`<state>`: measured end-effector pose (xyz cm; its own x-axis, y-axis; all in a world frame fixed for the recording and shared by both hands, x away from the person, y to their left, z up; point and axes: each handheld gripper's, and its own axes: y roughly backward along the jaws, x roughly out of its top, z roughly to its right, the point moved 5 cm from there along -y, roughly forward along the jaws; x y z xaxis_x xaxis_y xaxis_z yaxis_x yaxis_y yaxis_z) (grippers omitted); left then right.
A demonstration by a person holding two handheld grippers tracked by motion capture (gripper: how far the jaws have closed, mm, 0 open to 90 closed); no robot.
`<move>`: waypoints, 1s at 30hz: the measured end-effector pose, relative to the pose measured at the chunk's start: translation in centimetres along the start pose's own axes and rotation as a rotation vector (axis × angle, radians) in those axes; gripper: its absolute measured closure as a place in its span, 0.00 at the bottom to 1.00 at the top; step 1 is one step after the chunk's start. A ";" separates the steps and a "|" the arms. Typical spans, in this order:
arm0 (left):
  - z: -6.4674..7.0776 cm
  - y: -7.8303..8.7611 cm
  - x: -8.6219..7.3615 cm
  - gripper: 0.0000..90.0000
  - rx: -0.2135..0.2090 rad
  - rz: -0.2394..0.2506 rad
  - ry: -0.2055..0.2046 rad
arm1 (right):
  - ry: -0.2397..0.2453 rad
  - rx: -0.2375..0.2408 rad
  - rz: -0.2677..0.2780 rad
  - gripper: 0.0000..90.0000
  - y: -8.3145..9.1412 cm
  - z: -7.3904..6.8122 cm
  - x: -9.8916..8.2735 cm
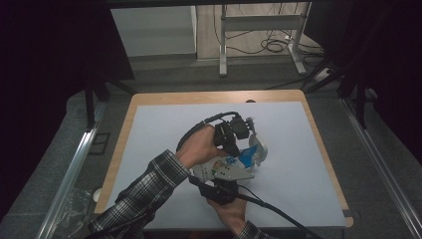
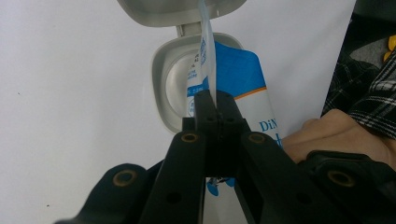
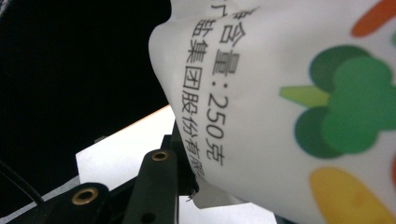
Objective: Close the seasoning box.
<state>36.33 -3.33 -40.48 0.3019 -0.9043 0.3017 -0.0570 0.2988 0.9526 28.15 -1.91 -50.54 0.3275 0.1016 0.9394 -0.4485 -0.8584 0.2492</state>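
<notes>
Bag: your white and blue bag [image 1: 234, 167] is held up above the middle of the table [image 1: 149, 149], between your two hands. Its top edge points toward the far side, over the box.
Bag print: black characters and green, orange and yellow shapes show up close in your right gripper view [image 3: 280, 116].
Left gripper: yours [image 2: 215, 105] has its jaws closed tight on the thin upper edge of the bag [image 2: 233, 74]; the film stands up between the pads. In the high view it [image 1: 234, 130] comes at the bag from the far left.
Right gripper: yours [image 1: 219, 191] grips the bag's lower end from the near side, jaws partly closed with the bag's edge between them [image 3: 187, 158].
Box: a grey box [image 2: 175, 74] with its hinged lid [image 2: 163, 9] swung open lies on the table right under the bag's mouth.
Hands: your left hand [image 1: 199, 147] sits just beside the bag; your right hand [image 1: 231, 209] is below it, near the table's front edge.
Sleeve: plaid, on your left forearm [image 1: 144, 191].
</notes>
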 end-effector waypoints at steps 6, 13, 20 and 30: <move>0.0 0.0 0.0 1.00 0.001 0.001 0.000 | 0.002 -0.001 0.002 0.77 0.0 0.0 0.0; 0.0 0.1 0.0 1.00 0.003 0.005 0.004 | 0.009 0.001 0.007 0.78 0.0 0.0 0.2; -0.1 0.2 0.0 1.00 0.003 0.006 0.005 | 0.012 0.001 0.009 0.78 0.0 0.0 0.2; -0.1 0.2 0.0 1.00 0.003 0.009 0.009 | 0.017 0.001 0.009 0.78 0.0 -0.1 0.3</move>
<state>36.45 -3.20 -40.26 0.3102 -0.8986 0.3103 -0.0627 0.3063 0.9499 28.18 -1.82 -50.26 0.3088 0.1021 0.9456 -0.4506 -0.8599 0.2400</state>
